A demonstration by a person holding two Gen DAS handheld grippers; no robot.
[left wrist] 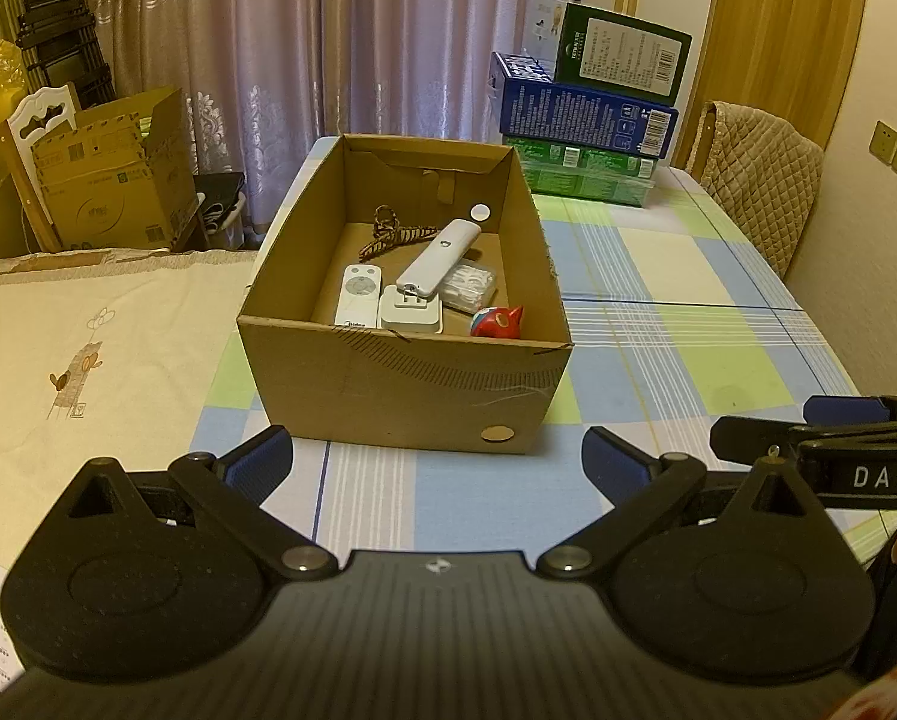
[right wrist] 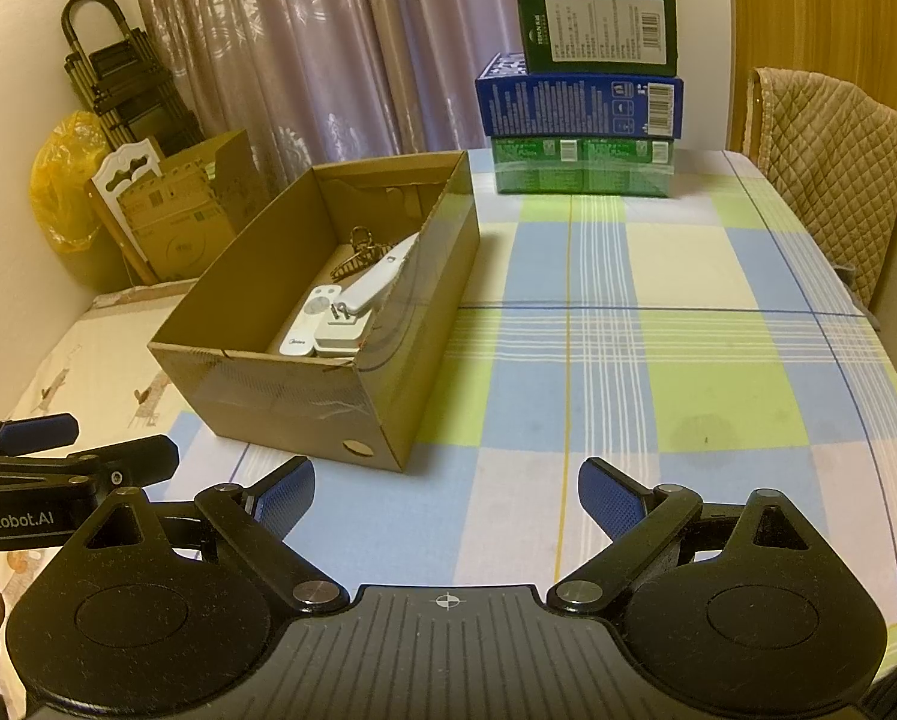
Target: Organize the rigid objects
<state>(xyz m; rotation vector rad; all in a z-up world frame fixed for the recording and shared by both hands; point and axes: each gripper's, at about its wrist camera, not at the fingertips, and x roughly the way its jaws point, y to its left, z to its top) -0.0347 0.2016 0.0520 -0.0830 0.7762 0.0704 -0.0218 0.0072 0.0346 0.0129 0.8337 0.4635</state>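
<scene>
An open cardboard box [left wrist: 400, 396] [right wrist: 304, 396] stands on the checked tablecloth. Inside lie a small white remote [left wrist: 357, 295] [right wrist: 304, 324], a long white remote [left wrist: 442, 255] [right wrist: 376, 282] resting on a white plug adapter [left wrist: 411, 313] [right wrist: 341, 336], a clear packet [left wrist: 469, 285], a red toy [left wrist: 497, 321] and a striped brown bow [left wrist: 391, 234] [right wrist: 358, 255]. My left gripper [left wrist: 439, 465] is open just in front of the box, nothing between its fingers. My right gripper [right wrist: 446, 495] is open over bare cloth to the right of the box, holding nothing.
Stacked green and blue cartons [left wrist: 592, 114] [right wrist: 586, 102] stand at the table's far end. A chair with a quilted cover [left wrist: 754, 180] [right wrist: 832, 162] is on the right. A bed [left wrist: 88, 348], a cardboard carton [left wrist: 112, 180] and a curtain lie left and behind.
</scene>
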